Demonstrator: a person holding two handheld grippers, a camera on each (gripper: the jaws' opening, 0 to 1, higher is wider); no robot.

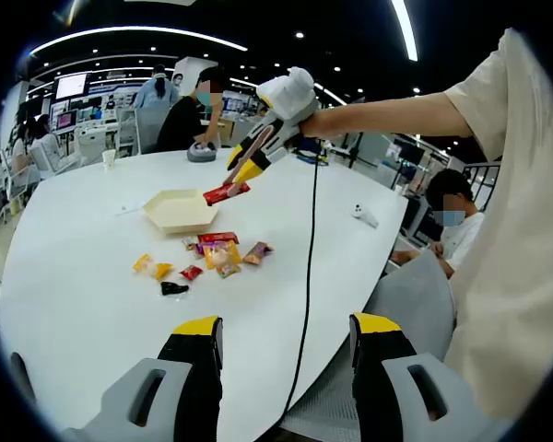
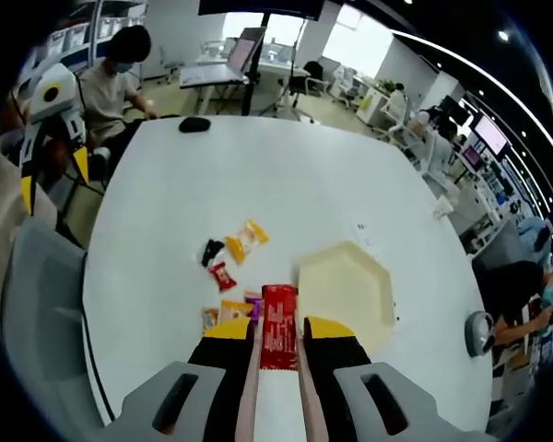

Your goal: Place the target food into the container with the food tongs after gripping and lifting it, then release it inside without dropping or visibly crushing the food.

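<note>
Right claw clamped on a red snack packet, held above the counter beside the cream container.

Left gripper view: the left claw [image 1: 286, 354] stands with its jaws apart and nothing between them, off the near edge of the white counter [image 1: 83, 304]. Across the counter, the right claw [image 1: 242, 171] holds the red snack packet [image 1: 225, 192] in the air just beside the far edge of the hexagonal cream container [image 1: 179, 210]. A loose cluster of small wrapped snacks [image 1: 223, 254] lies on the counter just nearer than the container. A black cable [image 1: 308, 267] hangs from the right claw over the counter edge.

Right gripper view: the right claw [image 2: 278, 343] is closed on the red snack packet [image 2: 278, 337], which stands upright between the tong tips. The container [image 2: 348, 285] sits just to the side of it, with nothing visible inside. Several wrapped snacks [image 2: 232, 250] lie on the counter [image 2: 258, 175] beyond.
</note>
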